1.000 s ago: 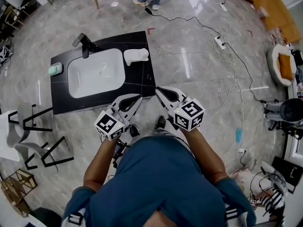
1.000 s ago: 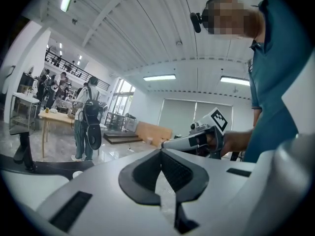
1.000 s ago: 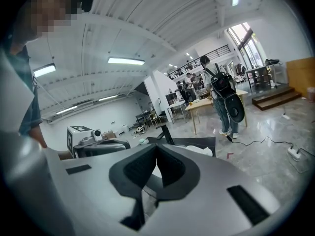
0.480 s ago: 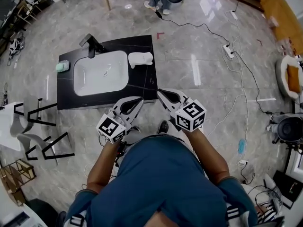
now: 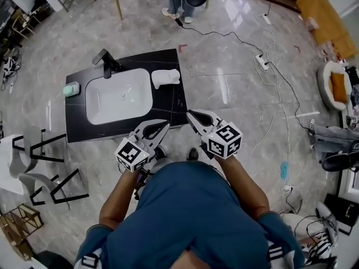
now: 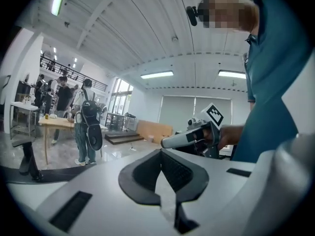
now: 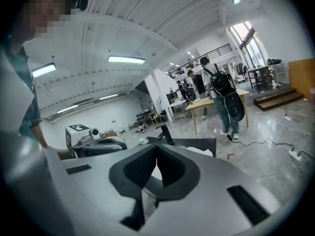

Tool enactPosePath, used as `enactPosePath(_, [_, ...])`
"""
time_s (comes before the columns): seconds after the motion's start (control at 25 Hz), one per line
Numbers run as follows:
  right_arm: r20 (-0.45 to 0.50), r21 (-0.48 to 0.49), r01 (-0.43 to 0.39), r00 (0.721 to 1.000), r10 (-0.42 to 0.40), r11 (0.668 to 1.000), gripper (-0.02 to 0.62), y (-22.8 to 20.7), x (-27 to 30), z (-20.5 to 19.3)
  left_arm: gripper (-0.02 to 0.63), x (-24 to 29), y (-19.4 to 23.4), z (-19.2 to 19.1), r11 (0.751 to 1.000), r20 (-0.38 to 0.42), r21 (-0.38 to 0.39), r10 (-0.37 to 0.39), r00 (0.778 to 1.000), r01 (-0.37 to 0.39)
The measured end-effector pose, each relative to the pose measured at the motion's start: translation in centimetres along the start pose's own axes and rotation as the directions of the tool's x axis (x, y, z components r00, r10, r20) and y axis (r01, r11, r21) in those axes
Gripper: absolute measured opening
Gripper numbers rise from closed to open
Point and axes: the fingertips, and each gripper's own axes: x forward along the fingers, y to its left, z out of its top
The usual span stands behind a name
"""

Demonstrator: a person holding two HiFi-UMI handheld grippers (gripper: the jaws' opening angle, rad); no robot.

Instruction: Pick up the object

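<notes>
A black countertop (image 5: 76,122) with a white sink basin (image 5: 115,102) lies on the floor in the head view. On it are a black faucet (image 5: 106,60), a small green soap-like item (image 5: 70,89) at the left, and a white lumpy object (image 5: 165,78) to the right of the basin. My left gripper (image 5: 166,125) and right gripper (image 5: 189,114) hover side by side at the counter's near right corner, both shut and empty. The left gripper view shows shut jaws (image 6: 160,152) and the right gripper (image 6: 189,137) beside them. The right gripper view shows the white object (image 7: 203,152) beyond its shut jaws (image 7: 156,147).
Black-and-white stools (image 5: 33,161) stand at the left. Cables and a power strip (image 5: 261,60) run across the marble floor at the right. A person's legs (image 5: 174,1) are beyond the counter, near a wooden table leg (image 5: 118,4). A round cushion (image 5: 336,86) lies far right.
Both grippers stay shut and in much the same place at the counter's near edge. Only the head view has shifted slightly.
</notes>
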Motion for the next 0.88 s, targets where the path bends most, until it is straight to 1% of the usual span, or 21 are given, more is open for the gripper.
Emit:
enactPosePath(0.12, [0.013,-0.007,0.017,1.000,-0.017,1.000,0.014,0.7,1.0,0.9,0.003,-1.2,2.1,0.9,1.000,0.022,-0.009,0.014,1.000,-0.014])
enactPosePath(0.24, [0.014,-0.002,0.028,1.000,-0.028,1.000,0.014,0.9,2.2,1.1,0.003,-1.7,3.4,1.4,1.000,0.032,-0.011,0.012,0.999,-0.012])
enactPosePath(0.48, [0.000,0.029,0.032,0.999,-0.032,0.999,0.014,0.9,4.1,0.4,0.002,-2.3,4.5,0.2,0.999,-0.002,-0.031,-0.009,1.000,0.009])
enactPosePath(0.64, [0.004,0.021,0.043,0.999,-0.043,0.999,0.014,0.0,5.0,1.5,0.003,-2.5,6.0,0.4,0.999,0.004,-0.043,0.007,1.000,-0.007])
enactPosePath(0.88, [-0.002,0.021,0.047,0.999,-0.047,0.999,0.014,-0.6,6.0,1.9,0.003,-1.3,7.4,1.1,0.999,0.013,-0.037,-0.005,1.000,0.005])
